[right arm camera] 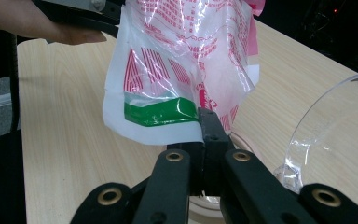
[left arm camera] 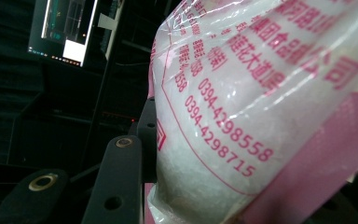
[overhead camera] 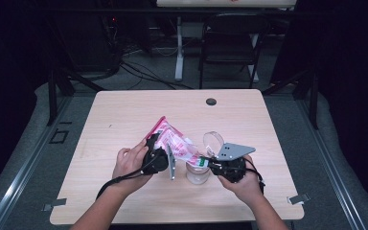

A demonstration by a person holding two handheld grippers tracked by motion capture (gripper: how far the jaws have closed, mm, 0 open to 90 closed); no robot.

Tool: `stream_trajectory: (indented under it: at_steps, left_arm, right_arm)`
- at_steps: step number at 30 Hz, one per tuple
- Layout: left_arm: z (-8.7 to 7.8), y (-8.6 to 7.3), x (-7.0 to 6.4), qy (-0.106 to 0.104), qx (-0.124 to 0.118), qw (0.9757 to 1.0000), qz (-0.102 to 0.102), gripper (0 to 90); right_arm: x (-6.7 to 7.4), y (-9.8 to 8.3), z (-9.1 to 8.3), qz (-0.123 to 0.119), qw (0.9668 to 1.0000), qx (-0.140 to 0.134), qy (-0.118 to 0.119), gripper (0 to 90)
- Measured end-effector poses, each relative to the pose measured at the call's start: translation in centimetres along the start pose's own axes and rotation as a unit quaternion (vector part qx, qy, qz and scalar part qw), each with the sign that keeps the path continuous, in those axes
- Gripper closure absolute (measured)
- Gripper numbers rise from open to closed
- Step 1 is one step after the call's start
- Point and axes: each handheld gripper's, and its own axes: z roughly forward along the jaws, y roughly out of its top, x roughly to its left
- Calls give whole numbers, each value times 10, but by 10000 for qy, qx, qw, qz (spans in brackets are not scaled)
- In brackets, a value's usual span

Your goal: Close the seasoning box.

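A plastic bag of white grains with pink and red print hangs tilted over a clear jar on the table. My left gripper is shut on the bag's bulging body, whose plastic presses against the left pad. My right gripper is shut on the bag's lower edge. In the right gripper view its jaws pinch the white edge beside a green stripe, right above the jar's rim. The jar's clear round lid stands open to the right.
The wooden table has a dark cable hole near its far edge. A black folding chair and cables stand on the floor beyond. The person's left hand holds the other gripper above the bag.
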Motion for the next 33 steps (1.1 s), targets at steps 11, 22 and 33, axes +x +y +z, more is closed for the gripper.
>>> stream_trajectory:
  at_steps: [11,22,33]
  left_arm:
    - [-2,2,2,35,-54,10000,18,635]
    - [-2,4,3,75,-72,9999,64,636]
    - [-2,4,3,85,-78,9999,77,637]
  right_arm:
    - [-1,-1,0,74,9999,49,71,900]
    - [-2,-3,0,122,9999,68,70,900]
    - [-3,-5,1,109,9998,119,93,900]
